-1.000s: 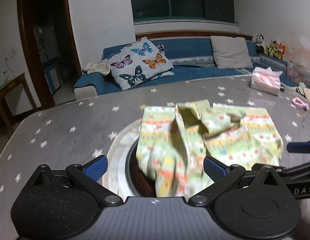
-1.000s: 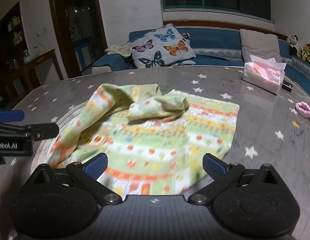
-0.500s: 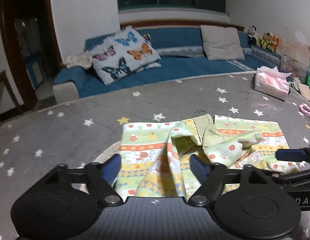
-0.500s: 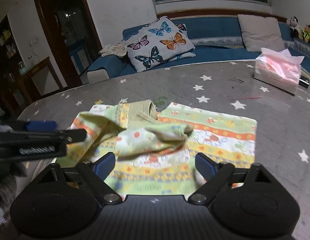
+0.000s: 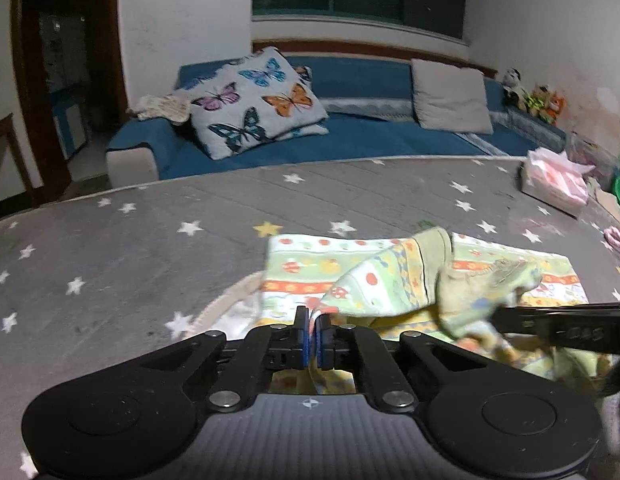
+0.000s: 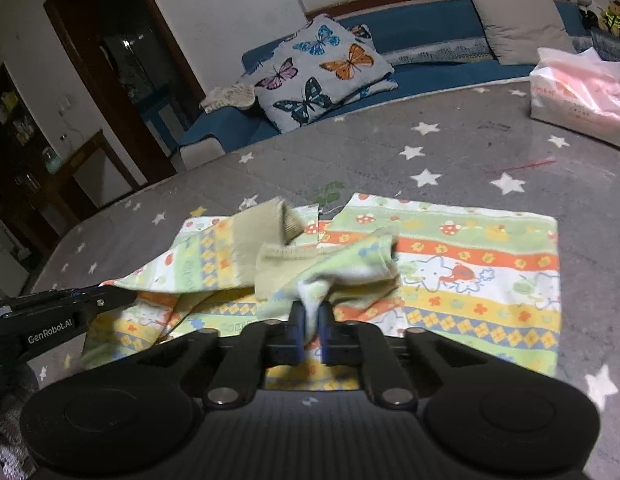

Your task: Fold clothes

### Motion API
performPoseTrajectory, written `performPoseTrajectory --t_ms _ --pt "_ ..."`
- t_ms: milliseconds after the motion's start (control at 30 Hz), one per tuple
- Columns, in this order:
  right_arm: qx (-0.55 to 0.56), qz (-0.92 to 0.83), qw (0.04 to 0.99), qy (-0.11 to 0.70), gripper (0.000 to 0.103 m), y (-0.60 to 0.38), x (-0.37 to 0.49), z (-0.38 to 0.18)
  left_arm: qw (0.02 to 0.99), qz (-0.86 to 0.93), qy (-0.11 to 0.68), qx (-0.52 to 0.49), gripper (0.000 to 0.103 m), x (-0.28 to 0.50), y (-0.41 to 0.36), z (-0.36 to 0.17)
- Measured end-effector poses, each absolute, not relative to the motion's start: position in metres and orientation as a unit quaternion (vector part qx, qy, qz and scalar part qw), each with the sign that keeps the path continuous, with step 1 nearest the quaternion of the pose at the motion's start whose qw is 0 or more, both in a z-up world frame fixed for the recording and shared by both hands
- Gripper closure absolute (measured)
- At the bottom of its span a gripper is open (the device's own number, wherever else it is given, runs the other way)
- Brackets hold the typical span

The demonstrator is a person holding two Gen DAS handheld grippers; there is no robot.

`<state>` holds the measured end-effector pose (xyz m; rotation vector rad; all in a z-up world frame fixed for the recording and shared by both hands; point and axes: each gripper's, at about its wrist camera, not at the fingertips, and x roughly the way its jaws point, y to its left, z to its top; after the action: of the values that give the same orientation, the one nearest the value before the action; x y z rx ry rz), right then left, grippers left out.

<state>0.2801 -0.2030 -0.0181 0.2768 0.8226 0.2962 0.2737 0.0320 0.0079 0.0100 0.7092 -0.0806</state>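
Note:
A small green, orange and yellow striped garment [image 5: 349,276] [image 6: 469,264] lies rumpled on the grey star-print table [image 5: 150,240]. Its far part lies flat, while the near folds are bunched and lifted. My left gripper [image 5: 312,334] is closing onto a near fold at the garment's left side, and its pads pinch the fabric. My right gripper [image 6: 310,326] is closing the same way on a raised white-green fold near the middle. Each gripper shows in the other's view as a thin black bar: the right gripper [image 5: 557,326], the left gripper [image 6: 70,306].
A pink tissue pack [image 6: 577,100] [image 5: 557,184] sits at the table's far right, with a pink hair tie [image 5: 617,240] near the right edge. Beyond the table stands a blue sofa [image 5: 349,136] with a butterfly pillow [image 5: 258,100]. A doorway is at the left.
Both grippers moved forward and down to the garment and went from wide open to shut on its near folds. The garment now lies flatter at the far side.

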Motion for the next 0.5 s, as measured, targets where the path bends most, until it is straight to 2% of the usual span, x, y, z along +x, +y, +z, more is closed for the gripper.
performPoseTrajectory --t_ms 500 --pt "0.176 0.123 0.917 0.336 0.101 -0.285 0.216 0.030 0.948 0.104 0.295 -0.053 0.101 0.167 0.135 0.033"
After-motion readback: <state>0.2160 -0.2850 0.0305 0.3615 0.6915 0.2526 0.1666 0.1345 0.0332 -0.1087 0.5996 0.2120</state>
